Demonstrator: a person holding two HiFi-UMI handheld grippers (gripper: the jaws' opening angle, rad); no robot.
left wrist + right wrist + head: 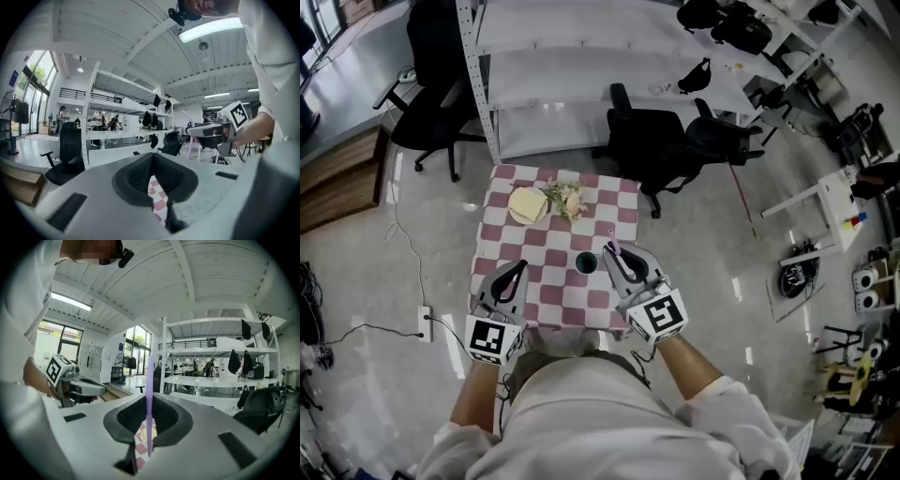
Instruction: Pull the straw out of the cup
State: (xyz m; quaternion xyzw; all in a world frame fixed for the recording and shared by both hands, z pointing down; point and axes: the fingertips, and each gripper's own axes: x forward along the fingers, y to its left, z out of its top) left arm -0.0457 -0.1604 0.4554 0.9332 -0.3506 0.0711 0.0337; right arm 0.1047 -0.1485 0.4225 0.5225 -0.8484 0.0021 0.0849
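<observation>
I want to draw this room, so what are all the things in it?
table: one, red-and-white checked cloth, middle
cup: one, dark, middle of table
straw: one, purple, upright in the right gripper
plate: one, pale yellow, far side of table
flowers: one bunch, pale, beside plate
shelf: one, white, behind table
chairs: at least three, black, around shelf
left gripper: grey, shut, empty, over table's near left
right gripper: grey, shut on straw, right of cup

Small square tabletop (546, 281) on a glossy pale floor (422, 234), covered by a pink-and-white checked cloth (516, 253). On the cloth: a pale yellow round plate (527, 204) at the far edge, a flower bunch (564, 199) just beside it, and a dark cup (586, 263) nearer the middle.
</observation>
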